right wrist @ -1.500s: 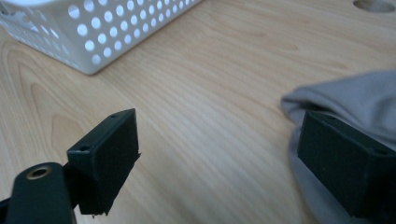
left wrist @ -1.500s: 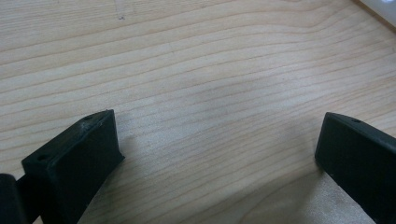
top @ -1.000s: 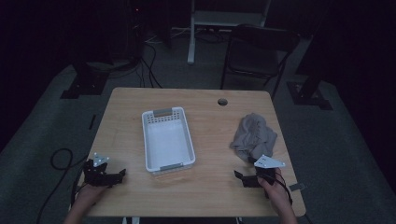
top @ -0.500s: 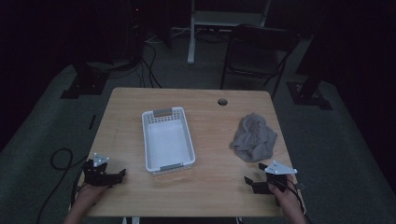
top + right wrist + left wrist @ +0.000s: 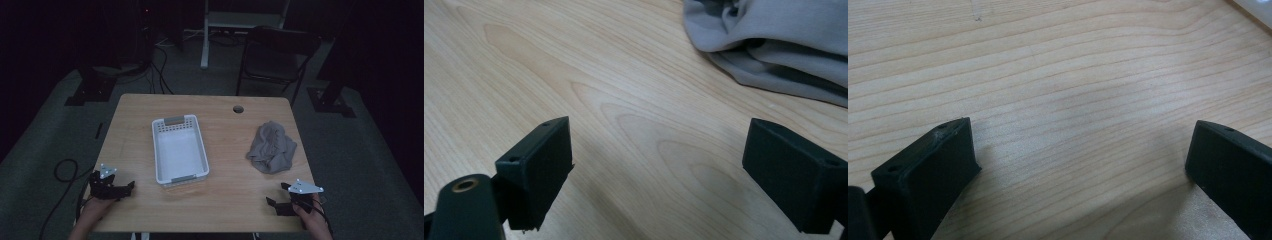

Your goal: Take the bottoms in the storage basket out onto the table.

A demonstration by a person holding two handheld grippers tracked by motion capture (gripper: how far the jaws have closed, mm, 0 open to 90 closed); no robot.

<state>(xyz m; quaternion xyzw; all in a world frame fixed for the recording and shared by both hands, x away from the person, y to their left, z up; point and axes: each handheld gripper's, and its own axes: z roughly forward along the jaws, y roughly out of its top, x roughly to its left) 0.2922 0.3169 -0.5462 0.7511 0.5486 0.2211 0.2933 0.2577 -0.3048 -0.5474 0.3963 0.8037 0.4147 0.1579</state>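
Observation:
A white plastic basket (image 5: 179, 150) sits empty in the middle of the wooden table (image 5: 225, 125). To its right lies a crumpled grey cloth (image 5: 271, 146), whose edge fills the upper right of the right gripper view (image 5: 774, 40). My left gripper (image 5: 125, 187) rests near the table's front left corner, open, with bare wood between its jaws (image 5: 1080, 150). My right gripper (image 5: 276, 196) is low over the front right corner, just in front of the cloth, and stands open and apart from it (image 5: 656, 160).
A round cable hole (image 5: 238, 109) lies near the table's far edge. Behind the table stand a dark chair (image 5: 272, 55) and a white frame leg (image 5: 204, 35). Cables (image 5: 65, 170) trail on the floor at the left.
My right gripper has pulled back toward the front edge and a little to the right, away from the cloth. The left gripper has stayed put.

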